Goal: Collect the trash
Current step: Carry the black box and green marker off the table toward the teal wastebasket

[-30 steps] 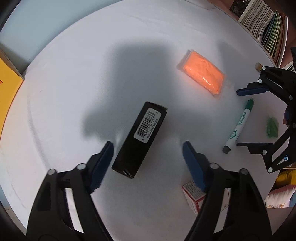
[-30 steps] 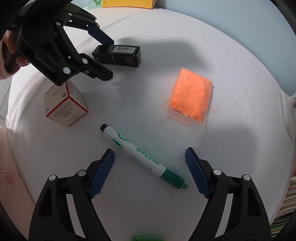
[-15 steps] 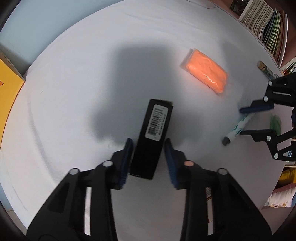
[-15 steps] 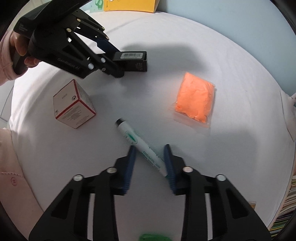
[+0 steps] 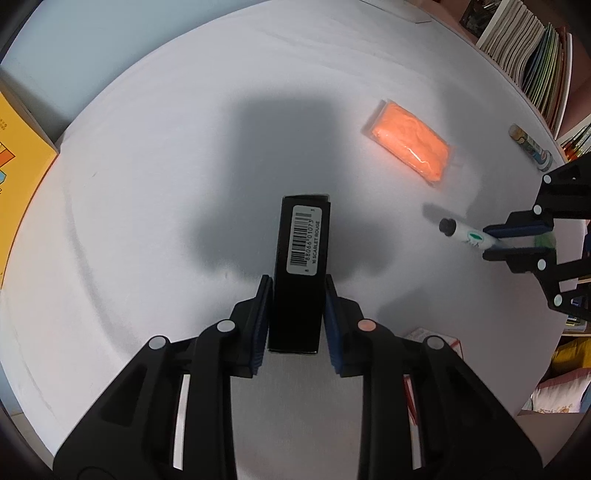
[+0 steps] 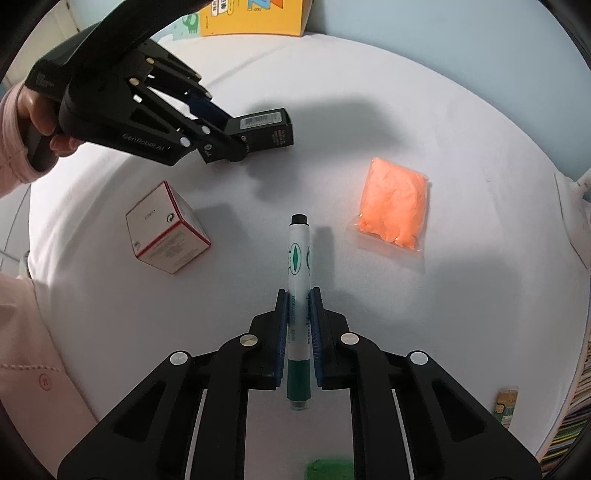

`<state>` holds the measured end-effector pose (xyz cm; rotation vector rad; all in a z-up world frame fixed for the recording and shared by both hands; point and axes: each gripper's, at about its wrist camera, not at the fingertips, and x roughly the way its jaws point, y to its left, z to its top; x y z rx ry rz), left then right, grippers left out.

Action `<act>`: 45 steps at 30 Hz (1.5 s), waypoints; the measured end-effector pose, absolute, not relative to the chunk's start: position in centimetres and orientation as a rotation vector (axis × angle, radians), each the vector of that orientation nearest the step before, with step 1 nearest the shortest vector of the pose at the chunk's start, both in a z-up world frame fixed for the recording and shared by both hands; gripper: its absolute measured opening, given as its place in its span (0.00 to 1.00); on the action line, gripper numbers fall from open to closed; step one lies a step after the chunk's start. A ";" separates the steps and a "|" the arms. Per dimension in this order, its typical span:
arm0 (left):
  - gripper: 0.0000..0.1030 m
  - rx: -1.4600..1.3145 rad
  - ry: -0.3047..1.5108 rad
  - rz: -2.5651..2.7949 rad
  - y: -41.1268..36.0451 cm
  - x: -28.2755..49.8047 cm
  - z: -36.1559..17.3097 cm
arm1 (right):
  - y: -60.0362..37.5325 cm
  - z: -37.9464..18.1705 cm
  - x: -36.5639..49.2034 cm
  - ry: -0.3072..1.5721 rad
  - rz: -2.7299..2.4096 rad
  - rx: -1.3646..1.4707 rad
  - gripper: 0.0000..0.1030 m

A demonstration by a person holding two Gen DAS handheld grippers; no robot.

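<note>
One round white table (image 5: pixel 155 192) under everything, wrinkled cloth across the top. Two black grippers over it. Left gripper (image 5: pixel 297 291) clamped tight on one long black carton (image 5: pixel 301 266), blue pads pressing both long sides near the rear end, barcode label facing up; seen from the right wrist view, same gripper (image 6: pixel 218 129) gripping the carton (image 6: pixel 262 131) by one end, a shadow lying beneath. Right gripper (image 6: pixel 298 299) squeezed narrow on one green-and-white marker (image 6: pixel 298 280), black tip pointing away, green cap toward the camera; from the left view, that gripper (image 5: pixel 517 242) with the marker (image 5: pixel 467 234) jutting out between its fingers. One yellow book (image 6: pixel 255 16) at the far edge. One orange packet (image 6: pixel 393 203) in clear wrap flat on the cloth, right of the marker and apart from it. One white cube box (image 6: pixel 166 229) with red edges left of the marker, near the table's edge. One small green scrap (image 6: pixel 327 469) below the right gripper. One small printed stick (image 5: pixel 530 146) near the bookshelf side.
</note>
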<state>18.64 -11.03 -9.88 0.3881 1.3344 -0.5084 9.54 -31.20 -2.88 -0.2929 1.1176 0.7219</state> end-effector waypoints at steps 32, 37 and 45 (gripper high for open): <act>0.24 0.479 1.207 -0.648 -16.3 9.8 -3.5 | -36.8 0.9 1.6 1.056 0.542 -0.159 0.12; 0.24 0.509 1.194 -0.708 -18.4 7.4 -3.1 | -37.8 0.5 -1.2 1.058 0.468 -0.106 0.12; 0.24 0.591 1.186 -0.830 -21.3 2.6 -3.6 | -40.2 -0.1 -6.7 1.080 0.346 -0.020 0.12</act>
